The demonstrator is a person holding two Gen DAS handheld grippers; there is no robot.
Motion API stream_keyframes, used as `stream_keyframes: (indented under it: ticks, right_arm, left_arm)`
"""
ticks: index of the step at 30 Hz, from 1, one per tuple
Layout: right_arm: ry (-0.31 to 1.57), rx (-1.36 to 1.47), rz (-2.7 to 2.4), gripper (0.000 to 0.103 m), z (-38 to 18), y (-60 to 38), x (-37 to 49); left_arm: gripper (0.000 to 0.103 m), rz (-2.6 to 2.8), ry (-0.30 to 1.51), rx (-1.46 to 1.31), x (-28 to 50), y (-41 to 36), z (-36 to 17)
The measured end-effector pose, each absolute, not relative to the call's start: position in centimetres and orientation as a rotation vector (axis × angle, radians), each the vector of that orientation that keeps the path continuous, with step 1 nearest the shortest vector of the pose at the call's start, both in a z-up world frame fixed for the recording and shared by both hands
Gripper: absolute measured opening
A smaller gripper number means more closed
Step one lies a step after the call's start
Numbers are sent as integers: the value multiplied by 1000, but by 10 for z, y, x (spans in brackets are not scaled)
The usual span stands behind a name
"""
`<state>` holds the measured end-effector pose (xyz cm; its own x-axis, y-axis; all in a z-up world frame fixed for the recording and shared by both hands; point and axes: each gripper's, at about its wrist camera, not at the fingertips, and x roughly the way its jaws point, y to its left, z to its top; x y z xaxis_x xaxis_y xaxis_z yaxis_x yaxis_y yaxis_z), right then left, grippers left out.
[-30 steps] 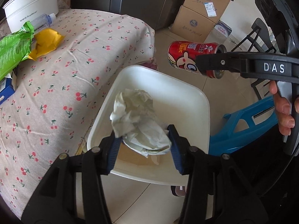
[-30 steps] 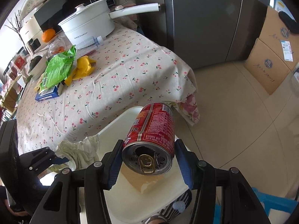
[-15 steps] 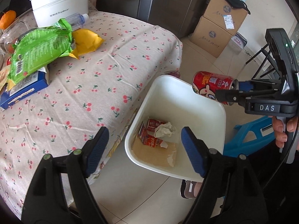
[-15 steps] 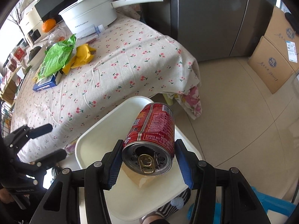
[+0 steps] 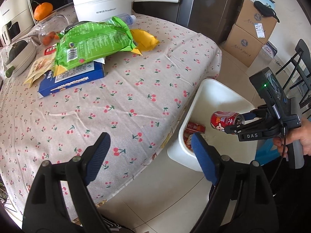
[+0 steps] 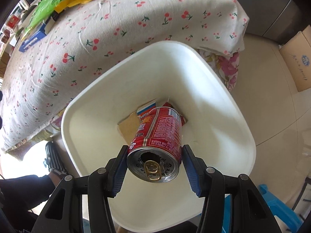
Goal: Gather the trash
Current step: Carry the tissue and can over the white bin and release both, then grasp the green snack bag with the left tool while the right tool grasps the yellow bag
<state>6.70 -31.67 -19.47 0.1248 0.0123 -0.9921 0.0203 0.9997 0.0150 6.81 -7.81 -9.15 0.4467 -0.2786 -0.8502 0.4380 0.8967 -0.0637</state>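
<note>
My right gripper (image 6: 153, 155) is shut on a red drink can (image 6: 158, 134) and holds it inside the mouth of the white trash bin (image 6: 223, 89), tilted down. The can also shows in the left wrist view (image 5: 226, 119), over the bin (image 5: 213, 89) beside the table. Red packaging (image 5: 195, 128) and cardboard (image 6: 129, 125) lie at the bin's bottom. My left gripper (image 5: 149, 155) is open and empty, above the table's near corner. On the cherry-print tablecloth (image 5: 126, 101) lie a green snack bag (image 5: 93, 40), a yellow wrapper (image 5: 144, 40) and a blue box (image 5: 73, 79).
A white pot (image 5: 103, 2), an orange (image 5: 43, 10), a plastic bottle (image 5: 127, 19) and a jar (image 5: 48, 29) stand at the table's far side. Cardboard boxes (image 5: 250, 33) and a fridge (image 5: 204, 5) stand behind. A blue stool (image 6: 276, 207) is right of the bin.
My left gripper let the crumpled paper fall into the bin, opened, and pulled back over the table. My right gripper lowered the can into the bin's mouth.
</note>
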Motion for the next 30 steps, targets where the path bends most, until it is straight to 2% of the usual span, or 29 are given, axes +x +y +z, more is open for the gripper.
stream_keyframes:
  ticks: [10, 14, 23, 30]
  right_arm:
    - [1451, 59, 4, 56, -204, -307, 79]
    - [1411, 70, 6, 68, -192, -305, 80]
    - [1308, 79, -3, 71, -153, -298, 73]
    - [1179, 57, -4, 80, -107, -290, 76]
  left_arm:
    - [90, -403, 991, 173, 64, -54, -85]
    - [94, -383, 980, 168, 63, -47, -82]
    - [97, -331, 939, 160, 66, -32, -69]
    - [100, -254, 901, 114, 82, -3, -55]
